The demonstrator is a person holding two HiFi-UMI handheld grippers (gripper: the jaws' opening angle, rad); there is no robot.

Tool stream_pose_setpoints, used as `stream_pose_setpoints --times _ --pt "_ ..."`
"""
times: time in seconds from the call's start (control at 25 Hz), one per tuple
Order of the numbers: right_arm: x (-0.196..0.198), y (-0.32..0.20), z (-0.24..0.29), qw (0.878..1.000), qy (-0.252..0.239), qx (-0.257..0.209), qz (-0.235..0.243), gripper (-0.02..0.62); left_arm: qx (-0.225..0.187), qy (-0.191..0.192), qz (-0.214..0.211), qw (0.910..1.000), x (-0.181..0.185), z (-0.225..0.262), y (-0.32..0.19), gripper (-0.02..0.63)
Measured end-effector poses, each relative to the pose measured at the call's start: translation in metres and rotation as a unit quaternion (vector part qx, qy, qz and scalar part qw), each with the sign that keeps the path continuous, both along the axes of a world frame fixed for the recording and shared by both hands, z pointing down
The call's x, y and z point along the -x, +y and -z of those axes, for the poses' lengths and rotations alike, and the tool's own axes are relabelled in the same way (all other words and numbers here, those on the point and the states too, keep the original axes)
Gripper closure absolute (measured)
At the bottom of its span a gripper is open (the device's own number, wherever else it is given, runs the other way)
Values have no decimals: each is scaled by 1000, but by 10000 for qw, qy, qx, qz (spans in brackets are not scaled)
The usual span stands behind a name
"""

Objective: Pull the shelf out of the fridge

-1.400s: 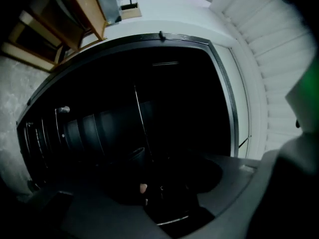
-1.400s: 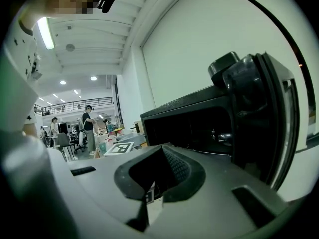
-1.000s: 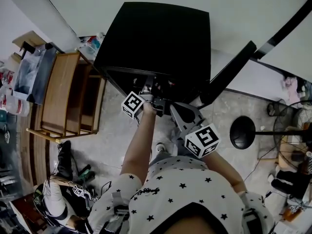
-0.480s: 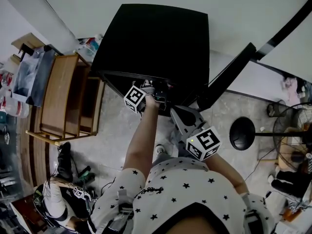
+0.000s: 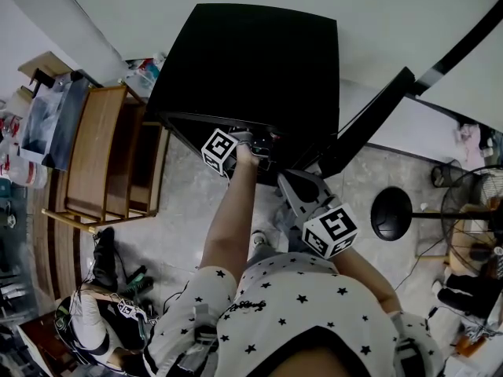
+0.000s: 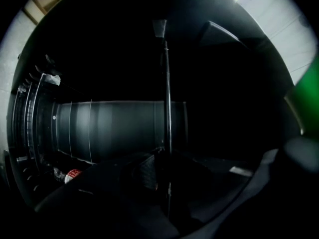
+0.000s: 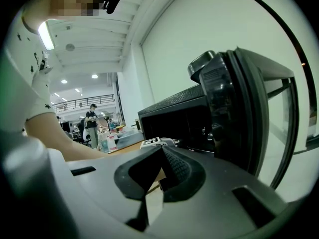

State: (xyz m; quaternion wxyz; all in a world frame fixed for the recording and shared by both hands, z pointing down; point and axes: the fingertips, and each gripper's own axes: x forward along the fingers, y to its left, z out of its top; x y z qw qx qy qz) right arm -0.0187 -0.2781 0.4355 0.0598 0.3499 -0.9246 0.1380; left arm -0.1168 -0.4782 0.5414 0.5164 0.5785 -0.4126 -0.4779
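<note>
The black mini fridge point(image 5: 251, 61) stands on the floor with its door point(image 5: 369, 120) swung open to the right. My left gripper point(image 5: 245, 141) reaches into the dark opening, its marker cube just outside. In the left gripper view the shelf point(image 6: 168, 108) shows edge-on as a thin line running between the dark pads of the left gripper point(image 6: 165, 166); the jaws are closing and pinch that edge. My right gripper point(image 5: 287, 183) hangs in front of the fridge, below the opening. Its pads meet with nothing between them in the right gripper view point(image 7: 160, 171), which faces the fridge point(image 7: 174, 113) and door point(image 7: 239, 113).
A wooden rack point(image 5: 102, 155) stands left of the fridge. A fan's round black base point(image 5: 391, 213) sits on the floor at the right. Shoes and gear lie at the lower left. A red-labelled item point(image 6: 72, 174) lies low inside the fridge.
My left gripper has pushed up and further into the fridge opening. The right gripper has barely moved.
</note>
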Motion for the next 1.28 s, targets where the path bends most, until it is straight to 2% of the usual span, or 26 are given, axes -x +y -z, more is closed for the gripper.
stream_pose_setpoints --times 0.56,1.28 --pt "4 12 0 10000 -30 -18 -26 601 48 2 -39 10000 -1 0 16 580" --pt "22 48 5 9999 -46 -76 73 601 -28 61 -154 9999 6 -2 73 581"
